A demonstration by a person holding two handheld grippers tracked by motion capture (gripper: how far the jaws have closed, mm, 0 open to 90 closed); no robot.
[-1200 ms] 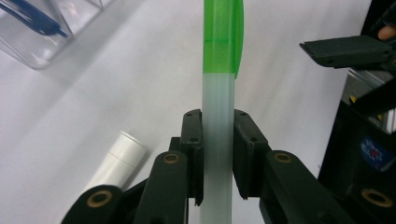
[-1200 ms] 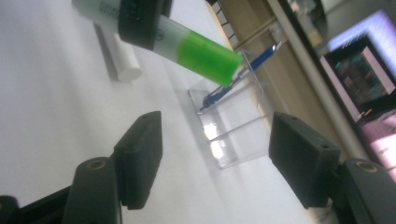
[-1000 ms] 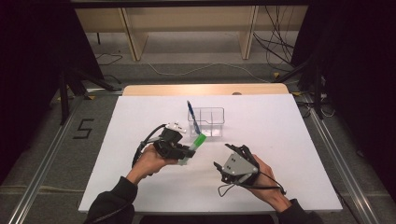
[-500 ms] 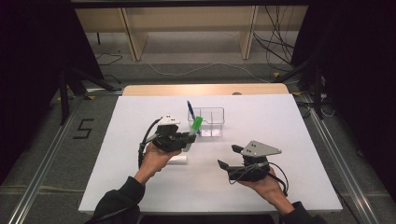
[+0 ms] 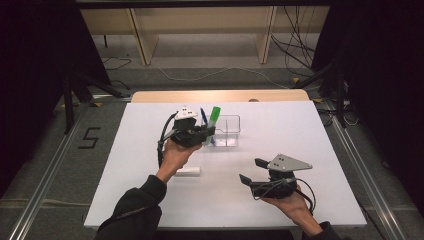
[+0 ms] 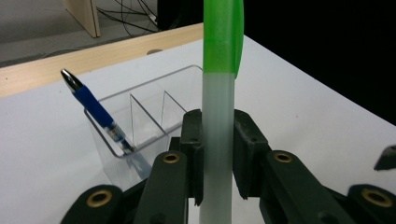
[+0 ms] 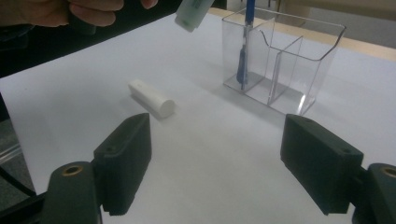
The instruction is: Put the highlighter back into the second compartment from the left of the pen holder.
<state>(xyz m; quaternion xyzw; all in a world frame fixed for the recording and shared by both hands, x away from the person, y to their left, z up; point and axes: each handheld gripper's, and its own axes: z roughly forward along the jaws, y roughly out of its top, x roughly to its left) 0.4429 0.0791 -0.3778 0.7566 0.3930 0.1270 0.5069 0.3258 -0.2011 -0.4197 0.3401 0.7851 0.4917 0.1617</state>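
High view, table: white table top [image 5: 320,150] fills the middle of the frame, a pale wooden edge along its far side.
Left gripper: the left gripper [image 5: 209,131] sits left of centre, held up in the person's left hand [image 5: 175,152], just left of the clear organiser [image 5: 227,131].
Left gripper state: jaws pressed onto a marker [image 6: 217,135] with a frosted white barrel and green cap, standing upright between them; the cap reaches the top of the left gripper view.
Marker position: in the high view the green cap [image 5: 214,115] shows above the organiser's left end, off the table.
Organiser: clear, divided into compartments; a blue pen [image 6: 95,109] leans in the leftmost compartment, tip down.
White cylinder: a short white cylinder [image 5: 187,171] lies flat on the table at lower centre, near the left forearm, well apart from the organiser.
Right gripper: the right gripper [image 5: 251,172] is at lower right, held in the right hand [image 5: 295,207].
Right gripper state: jaws spread wide, nothing between them; in the right gripper view they frame bare table.
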